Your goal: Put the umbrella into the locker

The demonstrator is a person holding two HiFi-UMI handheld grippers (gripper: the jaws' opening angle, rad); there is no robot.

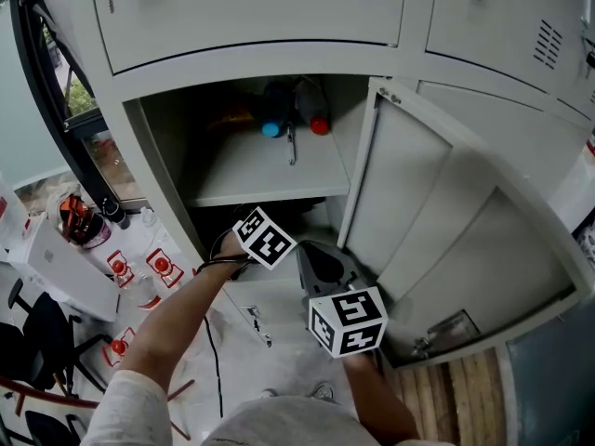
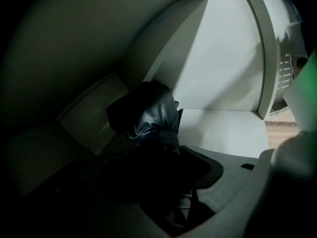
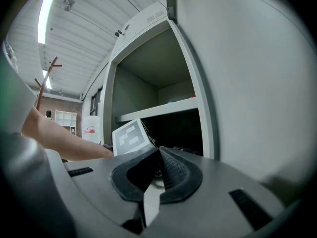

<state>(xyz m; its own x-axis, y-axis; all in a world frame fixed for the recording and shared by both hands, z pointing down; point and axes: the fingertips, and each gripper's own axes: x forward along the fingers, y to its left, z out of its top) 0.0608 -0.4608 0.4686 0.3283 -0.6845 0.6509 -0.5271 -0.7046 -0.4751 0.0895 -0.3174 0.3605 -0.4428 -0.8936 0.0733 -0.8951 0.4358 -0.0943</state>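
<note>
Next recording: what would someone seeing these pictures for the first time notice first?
The open grey locker fills the head view, its door swung out to the right, with a blue-capped item and a red-capped item on its upper shelf. In the dim left gripper view, the left gripper holds a black folded umbrella inside the lower compartment. The right gripper is outside, jaws shut and empty.

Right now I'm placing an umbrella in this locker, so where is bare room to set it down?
The shelf is bare along its front left; a blue-capped item and a red-capped item crowd its back. Below, pale floor lies bare between the umbrella and the right side wall; the left side is too dark to tell.
</note>
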